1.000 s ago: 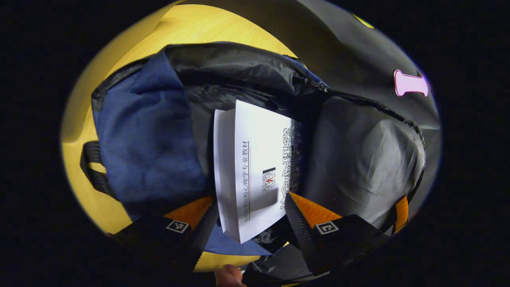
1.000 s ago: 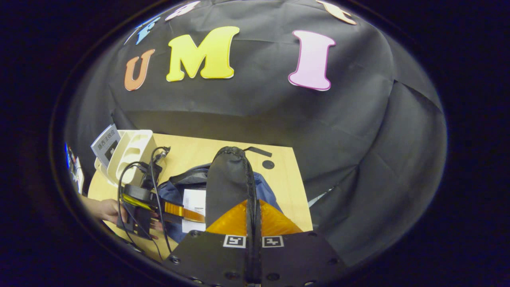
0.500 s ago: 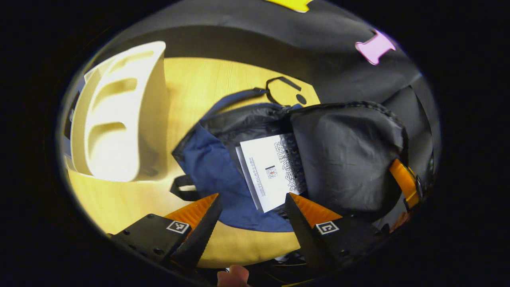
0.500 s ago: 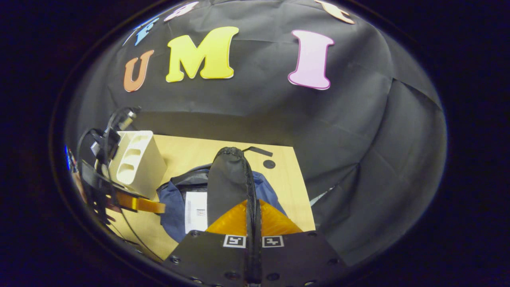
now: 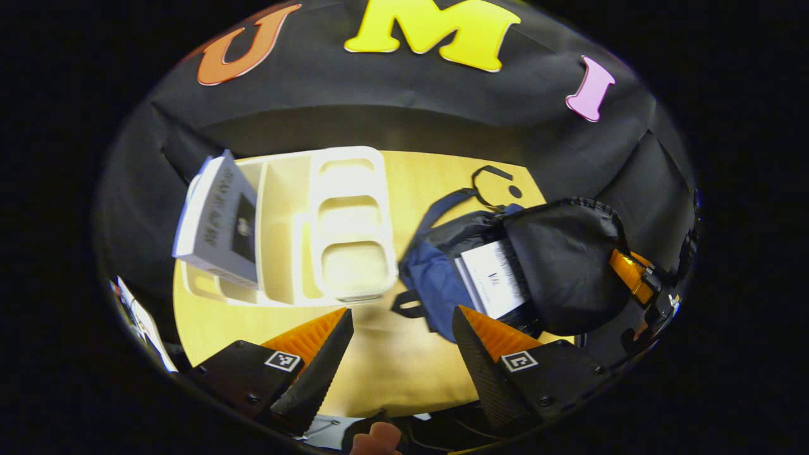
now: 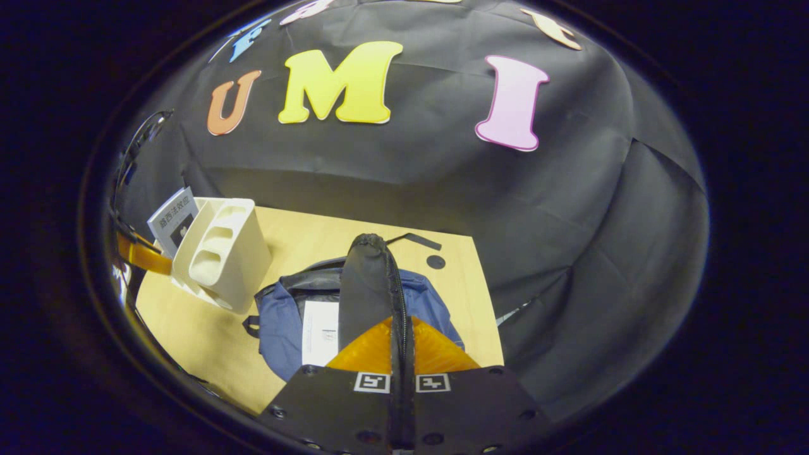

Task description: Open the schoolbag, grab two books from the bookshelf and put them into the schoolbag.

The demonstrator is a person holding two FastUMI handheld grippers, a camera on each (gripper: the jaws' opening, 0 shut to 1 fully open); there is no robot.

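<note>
Blue schoolbag (image 5: 436, 287) lies open, white book (image 5: 496, 278) inside.

Recording booth: black cloth wall (image 6: 404, 183).

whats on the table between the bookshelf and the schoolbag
Nothing: in the left gripper view, bare tabletop separates the bookshelf from the schoolbag; its black strap loop pokes toward the shelf.

One blue fabric schoolbag with black lining (image 5: 436, 278), lying open. Two white-covered books: one inside the bag (image 5: 493, 278), one leaning in the single cream plastic bookshelf (image 5: 341, 221), (image 5: 218, 221). One wooden bench (image 5: 392, 373).
</note>
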